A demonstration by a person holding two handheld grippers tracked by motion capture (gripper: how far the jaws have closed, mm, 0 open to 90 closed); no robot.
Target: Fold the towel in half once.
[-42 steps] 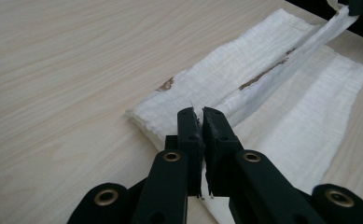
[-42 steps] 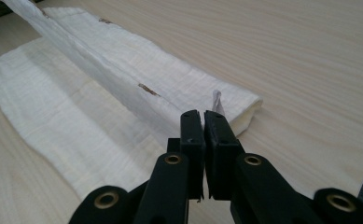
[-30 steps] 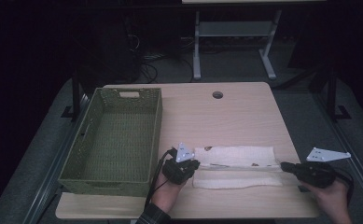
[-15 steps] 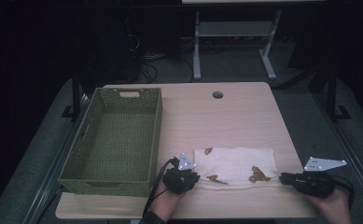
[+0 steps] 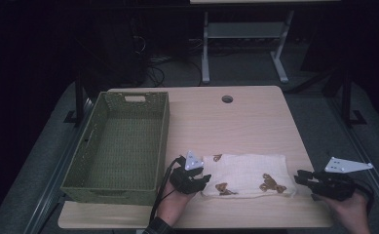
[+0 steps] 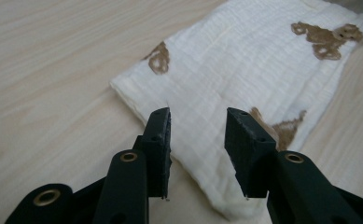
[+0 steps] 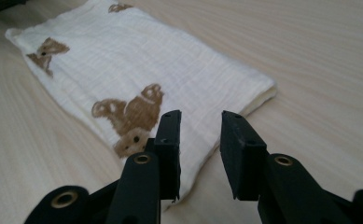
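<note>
Now both jaws apparently off flattened cloth (image 5: 248, 174)

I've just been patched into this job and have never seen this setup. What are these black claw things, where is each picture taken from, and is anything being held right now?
There is no robot here: a person holds a handheld tool with two black fingers in each hand. The high view looks down on the table; the left gripper and right gripper sit at either end of a folded white cloth printed with brown bears. An empty green woven basket stands to the left. The two gripper views come from cameras riding on each tool, looking along its fingers at the cloth. Both sets of fingers have just been opening and stand apart above the cloth's edges, so nothing is held.
</note>
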